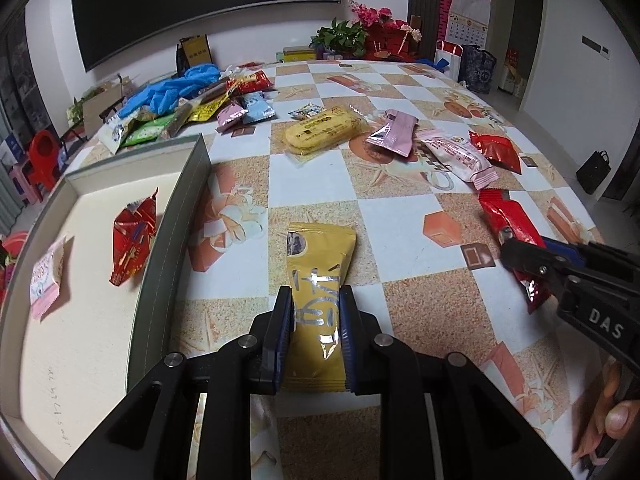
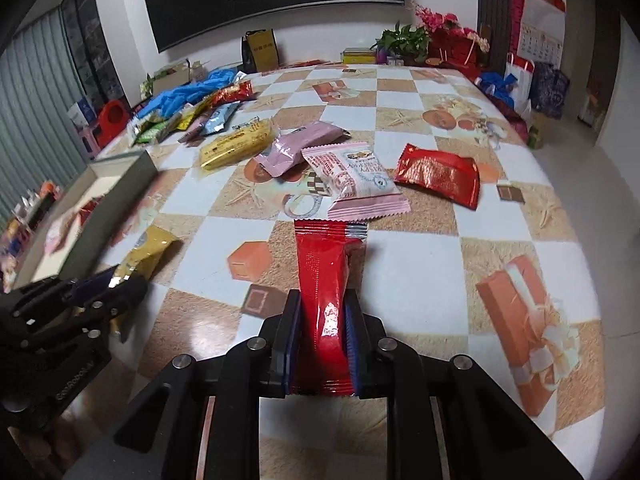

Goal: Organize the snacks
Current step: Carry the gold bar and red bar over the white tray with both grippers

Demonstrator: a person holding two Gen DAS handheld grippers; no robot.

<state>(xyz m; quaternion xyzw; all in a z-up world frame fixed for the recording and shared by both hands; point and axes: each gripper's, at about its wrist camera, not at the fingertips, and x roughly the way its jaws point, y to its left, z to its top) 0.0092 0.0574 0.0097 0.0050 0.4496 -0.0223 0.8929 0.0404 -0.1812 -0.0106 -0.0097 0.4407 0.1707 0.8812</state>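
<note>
My left gripper [image 1: 316, 300] is shut on a yellow snack packet [image 1: 318, 280], pinched across its middle above the checkered table. That packet also shows from the side [image 2: 150, 254] in the right wrist view, beside the left gripper's black body [image 2: 80, 292]. My right gripper [image 2: 322, 304] is shut on a long red snack packet [image 2: 324, 276]. From the left wrist view the same red packet [image 1: 506, 216] sticks out of the right gripper [image 1: 516, 256] at the right edge. A shallow grey box [image 1: 176, 216] at the left holds a red packet [image 1: 134, 236] and a pink packet [image 1: 46, 276].
Loose snacks lie mid-table: a yellow biscuit pack [image 1: 320, 130], pink packets [image 1: 394, 132], a white-pink packet [image 2: 352, 176] and a red packet [image 2: 438, 174]. A pile of snacks with blue gloves [image 1: 176, 88] sits at the far left. Plants and bags stand at the table's far end.
</note>
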